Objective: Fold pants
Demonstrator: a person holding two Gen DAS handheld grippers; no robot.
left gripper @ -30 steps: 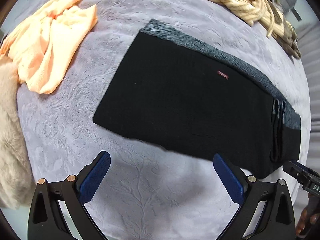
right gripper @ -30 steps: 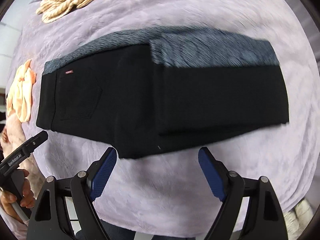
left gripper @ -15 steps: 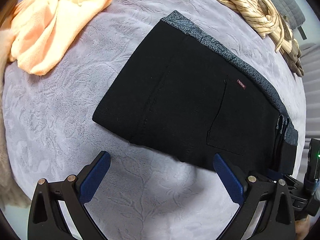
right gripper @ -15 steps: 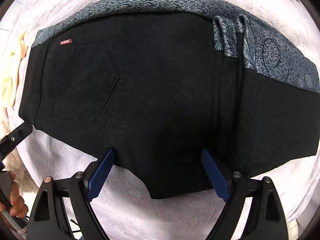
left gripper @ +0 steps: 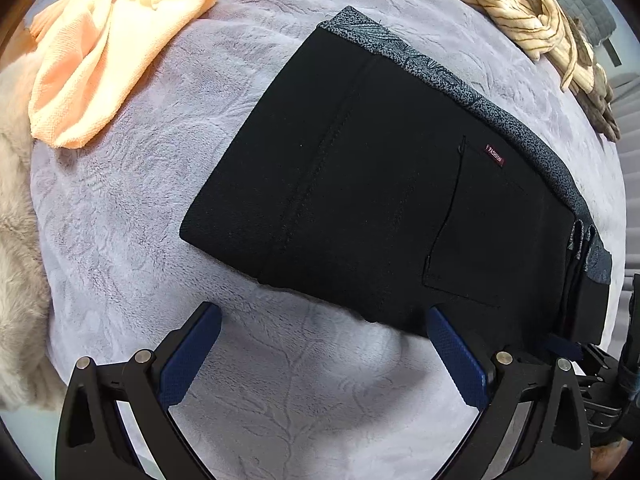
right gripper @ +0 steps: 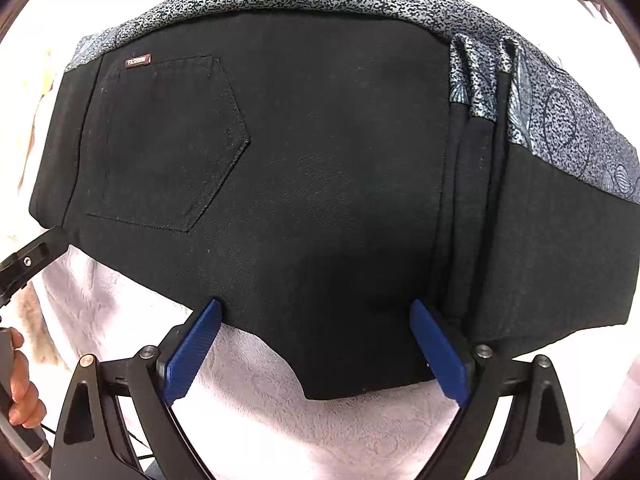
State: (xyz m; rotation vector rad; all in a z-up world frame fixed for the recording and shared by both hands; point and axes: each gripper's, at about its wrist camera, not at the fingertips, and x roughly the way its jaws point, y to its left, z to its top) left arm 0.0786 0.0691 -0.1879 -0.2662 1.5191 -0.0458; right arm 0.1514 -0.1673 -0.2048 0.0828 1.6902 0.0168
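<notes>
While both tools hung wide open and empty at the near hem, the left gripper (left gripper: 320, 344) and right gripper (right gripper: 316, 340) straddled the edge of the black pants (left gripper: 384, 200), which lay folded flat on the grey blanket (left gripper: 132, 200). Judging by that, another fold was starting; each gripper would need to pinch the hem. Farther off, an orange cloth (left gripper: 108, 48) and striped cream garment (left gripper: 520, 8) lay well apart, obstructing nothing.

A pale lilac plush blanket (left gripper: 304, 400) covers the surface, with a crumpled peach towel (left gripper: 108, 48) at its far left, a striped beige cloth (left gripper: 520, 4) bunched at the far right, and cream fur (left gripper: 16, 248) along the left edge.
</notes>
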